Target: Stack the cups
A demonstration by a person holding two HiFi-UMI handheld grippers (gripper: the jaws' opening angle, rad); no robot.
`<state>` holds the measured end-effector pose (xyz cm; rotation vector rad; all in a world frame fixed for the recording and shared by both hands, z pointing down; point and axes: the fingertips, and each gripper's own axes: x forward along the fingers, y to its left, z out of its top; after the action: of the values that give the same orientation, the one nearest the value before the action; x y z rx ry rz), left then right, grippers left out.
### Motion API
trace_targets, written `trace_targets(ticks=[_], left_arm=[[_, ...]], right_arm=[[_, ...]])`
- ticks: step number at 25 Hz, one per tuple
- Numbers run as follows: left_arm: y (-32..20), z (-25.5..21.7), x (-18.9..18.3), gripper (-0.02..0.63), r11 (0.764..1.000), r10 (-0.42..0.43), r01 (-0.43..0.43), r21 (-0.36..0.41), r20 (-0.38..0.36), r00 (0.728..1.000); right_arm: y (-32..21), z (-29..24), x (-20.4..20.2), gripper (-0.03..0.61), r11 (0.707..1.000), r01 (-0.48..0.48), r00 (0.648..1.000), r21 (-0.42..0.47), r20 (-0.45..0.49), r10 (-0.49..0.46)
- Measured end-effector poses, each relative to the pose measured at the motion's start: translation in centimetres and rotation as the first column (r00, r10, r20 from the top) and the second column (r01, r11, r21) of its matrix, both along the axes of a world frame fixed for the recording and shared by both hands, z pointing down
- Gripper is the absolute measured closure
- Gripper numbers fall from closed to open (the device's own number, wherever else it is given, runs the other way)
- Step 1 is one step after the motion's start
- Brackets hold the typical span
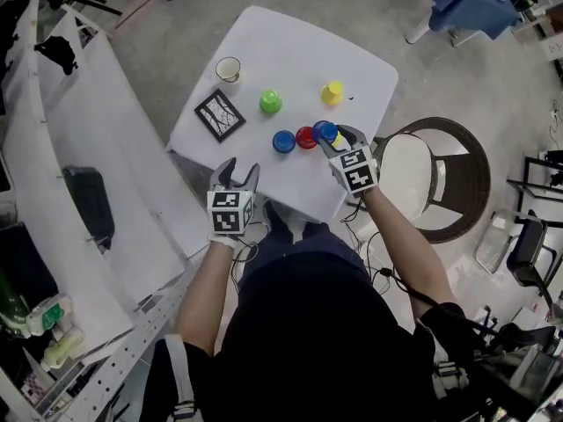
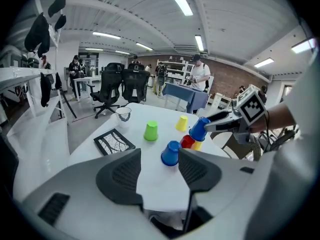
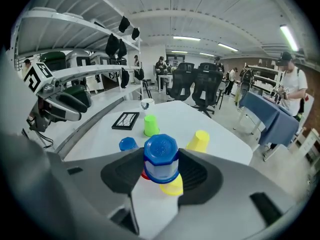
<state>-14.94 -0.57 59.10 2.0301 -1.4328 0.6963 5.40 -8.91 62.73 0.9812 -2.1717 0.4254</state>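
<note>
Right gripper [image 1: 334, 137] fingers clenched on upside-down blue cup [image 3: 161, 156], held over red cup [image 1: 305, 137] and yellow cup [image 3: 172, 185] by the surface's [image 1: 290, 42] near right edge. Second blue cup [image 1: 283, 141] sits just beside the red cup. Left gripper [image 2: 159, 171] fingers released, empty, at near edge. Green cup [image 1: 270, 102] and far yellow cup [image 1: 332, 92] stand mid-surface.

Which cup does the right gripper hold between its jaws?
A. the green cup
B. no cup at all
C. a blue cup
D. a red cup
C: in the right gripper view, the right gripper has its jaws closed on the two sides of a blue cup.
</note>
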Motion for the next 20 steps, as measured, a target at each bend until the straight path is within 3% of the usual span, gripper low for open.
trace_targets(ticks=[7, 11, 20], left_arm=[[0.5, 0.7, -0.1, 0.382, 1.000, 0.010, -0.010, -0.015, 0.002, 1.000], [0.4, 1.0, 0.4, 0.382, 1.000, 0.022, -0.022, -0.020, 0.002, 1.000], [-2.4, 0.7, 1.6, 0.382, 0.999, 0.052, -0.052, 0.016, -0.015, 0.999]], right_arm=[[-0.1, 0.8, -0.1, 0.362, 0.999, -0.040, 0.999, -0.012, 0.035, 0.041], [0.4, 0.0, 0.2, 0.318, 0.998, -0.068, 0.994, -0.016, 0.088, 0.069], [1.8, -4.9, 4.3, 0.318, 0.974, -0.219, 0.960, 0.058, 0.189, 0.205]])
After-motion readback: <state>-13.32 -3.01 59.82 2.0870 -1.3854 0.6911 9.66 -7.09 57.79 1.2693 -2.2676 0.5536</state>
